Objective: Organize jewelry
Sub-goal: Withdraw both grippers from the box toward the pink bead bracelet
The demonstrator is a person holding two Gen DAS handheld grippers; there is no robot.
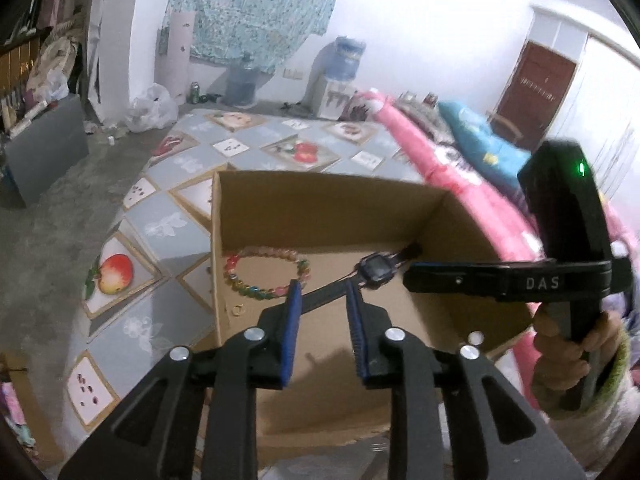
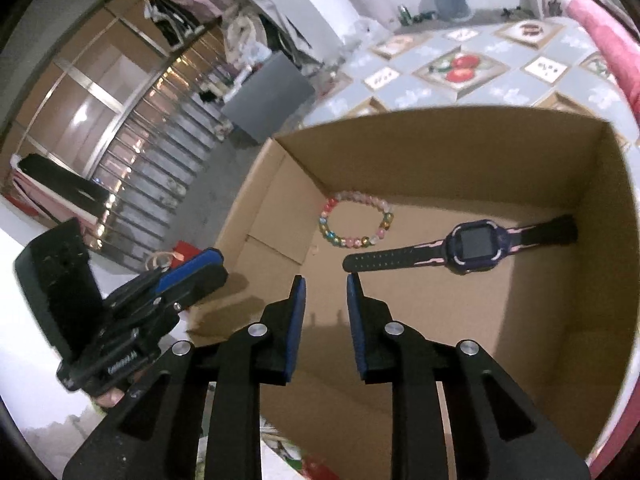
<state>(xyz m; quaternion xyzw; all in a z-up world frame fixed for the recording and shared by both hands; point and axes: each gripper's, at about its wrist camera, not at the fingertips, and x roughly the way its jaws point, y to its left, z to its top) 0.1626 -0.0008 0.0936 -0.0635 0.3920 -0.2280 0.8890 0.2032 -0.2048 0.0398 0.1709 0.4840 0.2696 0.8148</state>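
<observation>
Jaws of both the left gripper (image 1: 322, 286) and right gripper (image 2: 323, 280) stand apart, gripping nothing, above the box (image 2: 440, 136). Inside, the bracelet (image 2: 356, 218) lies at 11 o'clock, the watch (image 2: 474, 248) at 2.

Watch (image 1: 374, 270) strap partly hidden behind left gripper (image 1: 323, 286) fingers and right gripper's (image 1: 416, 274) body in left wrist view. Small gold ring-like item (image 1: 239, 310) on box (image 1: 320, 196) floor too small to identify. Box near wall cut off by frame edge. Pink bedding (image 1: 452, 176) blurred.
</observation>
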